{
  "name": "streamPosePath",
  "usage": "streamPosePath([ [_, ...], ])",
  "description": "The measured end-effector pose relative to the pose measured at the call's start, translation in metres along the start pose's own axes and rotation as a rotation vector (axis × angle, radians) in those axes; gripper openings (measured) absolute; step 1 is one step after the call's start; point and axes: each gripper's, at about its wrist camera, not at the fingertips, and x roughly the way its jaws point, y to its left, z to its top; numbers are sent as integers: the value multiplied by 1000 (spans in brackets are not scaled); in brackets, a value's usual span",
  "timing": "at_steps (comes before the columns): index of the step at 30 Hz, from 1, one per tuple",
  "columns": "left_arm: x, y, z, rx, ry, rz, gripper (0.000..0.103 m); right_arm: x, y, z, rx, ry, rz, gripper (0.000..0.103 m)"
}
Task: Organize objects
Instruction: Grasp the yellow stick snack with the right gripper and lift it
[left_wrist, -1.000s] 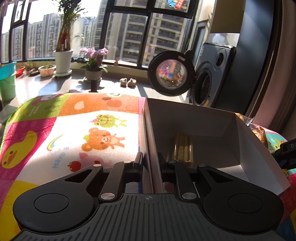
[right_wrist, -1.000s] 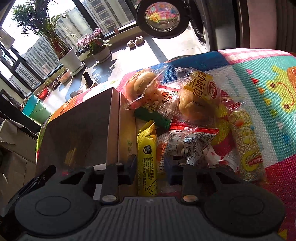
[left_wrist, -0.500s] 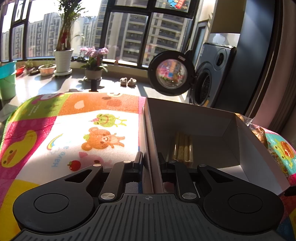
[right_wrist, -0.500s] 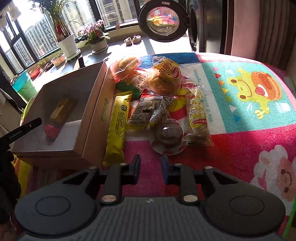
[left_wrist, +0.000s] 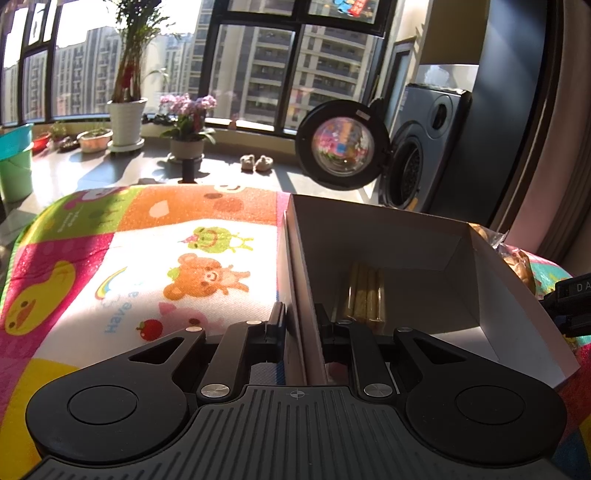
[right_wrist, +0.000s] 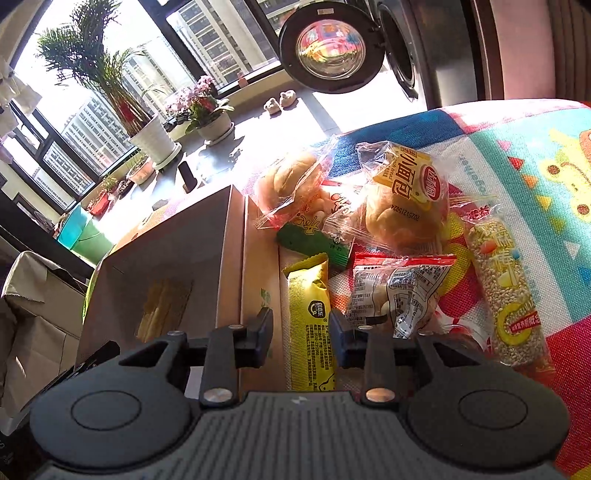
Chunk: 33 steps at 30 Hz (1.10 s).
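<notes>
An open cardboard box (left_wrist: 369, 236) sits on a colourful cartoon mat (left_wrist: 147, 258), with a yellow packet (left_wrist: 364, 291) lying inside. My left gripper (left_wrist: 299, 325) is shut on the box's left wall. In the right wrist view, the box (right_wrist: 166, 258) is at left and a pile of snacks lies beside it. My right gripper (right_wrist: 301, 328) is open and low, straddling a long yellow snack bar (right_wrist: 310, 314) without pinching it. Two wrapped buns (right_wrist: 406, 199), a green packet (right_wrist: 314, 240), a white packet (right_wrist: 399, 291) and a grain bar (right_wrist: 509, 288) lie beyond and to the right.
A washing machine with its round door (left_wrist: 341, 146) swung open stands past the mat's far edge. Potted plants (left_wrist: 127, 118) and a green bucket (left_wrist: 14, 170) sit on the floor by the window. The mat's left half (left_wrist: 92, 288) carries nothing.
Half a second ago my right gripper was pulled back, high above the snacks; it has dropped forward and widened around the yellow bar. The left gripper keeps its hold on the box wall.
</notes>
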Motion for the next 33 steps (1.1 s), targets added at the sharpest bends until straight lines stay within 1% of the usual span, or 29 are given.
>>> streamPosePath([
  [1, 0, 0, 0, 0, 0, 0, 17, 0, 1, -1, -10, 13, 1, 29],
  [3, 0, 0, 0, -1, 0, -1, 17, -2, 0, -6, -20, 42, -19, 21],
  [5, 0, 0, 0, 0, 0, 0, 17, -8, 0, -13, -43, 54, -21, 20],
  [12, 0, 0, 0, -2, 0, -2, 17, -51, 0, -54, -151, 93, -86, 20],
  [17, 0, 0, 0, -2, 0, -2, 17, -86, 5, -87, -264, 72, -157, 20],
  [19, -1, 0, 0, -3, 0, -3, 17, -95, 13, -96, -354, 27, -205, 20],
  [20, -1, 0, 0, -4, 0, -3, 17, -97, 19, -100, -409, 0, -231, 24],
  [21, -1, 0, 0, -3, 0, -3, 17, -96, 22, -103, -447, -19, -249, 30],
  [23, -1, -1, -1, -2, -1, -2, 17, -92, 30, -101, -480, -32, -262, 34],
  [26, -1, 0, 0, -4, 0, -3, 17, -74, 40, -95, -510, -26, -247, 34],
  [30, -1, 0, 0, -4, 0, -3, 18, -47, 49, -84, -537, -21, -262, 34],
  [33, -1, 0, 0, -4, 0, -3, 18, -30, 49, -75, -540, -4, -269, 33],
])
